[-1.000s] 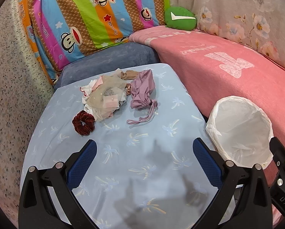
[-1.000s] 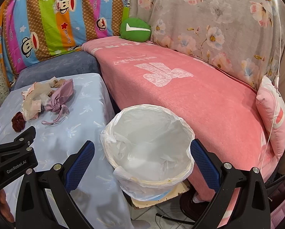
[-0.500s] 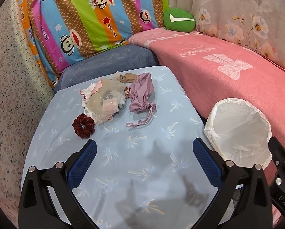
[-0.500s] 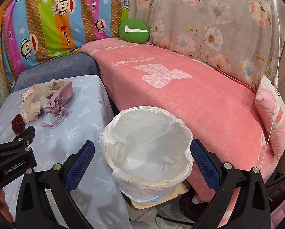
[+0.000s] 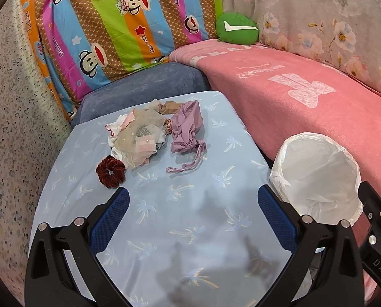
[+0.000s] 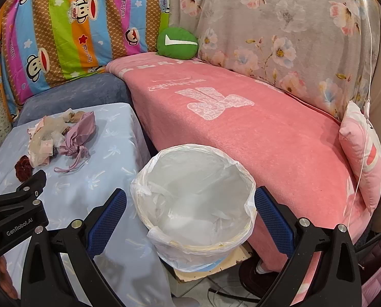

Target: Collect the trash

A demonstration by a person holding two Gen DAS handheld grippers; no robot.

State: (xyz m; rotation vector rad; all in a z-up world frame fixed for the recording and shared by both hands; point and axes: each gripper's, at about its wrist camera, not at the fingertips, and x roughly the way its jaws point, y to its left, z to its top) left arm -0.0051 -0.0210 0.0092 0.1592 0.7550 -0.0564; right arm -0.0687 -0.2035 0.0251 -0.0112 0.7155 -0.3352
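Note:
On the light blue table (image 5: 185, 220) lie a dark red scrunchie (image 5: 110, 171), a crumpled pile of beige and white wrappers (image 5: 136, 138) and a mauve drawstring pouch (image 5: 186, 130). They also show in the right wrist view: scrunchie (image 6: 23, 167), pile (image 6: 43, 140), pouch (image 6: 79, 134). A white-lined trash bin (image 5: 318, 179) stands right of the table, seen also in the right wrist view (image 6: 195, 204). My left gripper (image 5: 193, 204) is open and empty above the table's near half. My right gripper (image 6: 190, 204) is open and empty above the bin.
A pink-covered sofa (image 6: 241, 117) runs behind and right of the bin. A green cushion (image 5: 236, 28) and a striped cartoon cushion (image 5: 118, 25) sit at the back. A blue-grey seat (image 5: 144, 87) lies behind the table. A pink pillow (image 6: 364, 153) lies at the sofa's right end.
Both grippers have drawn back and up a little; the trash items and bin appear slightly farther away. Nothing was grasped; both stay open.

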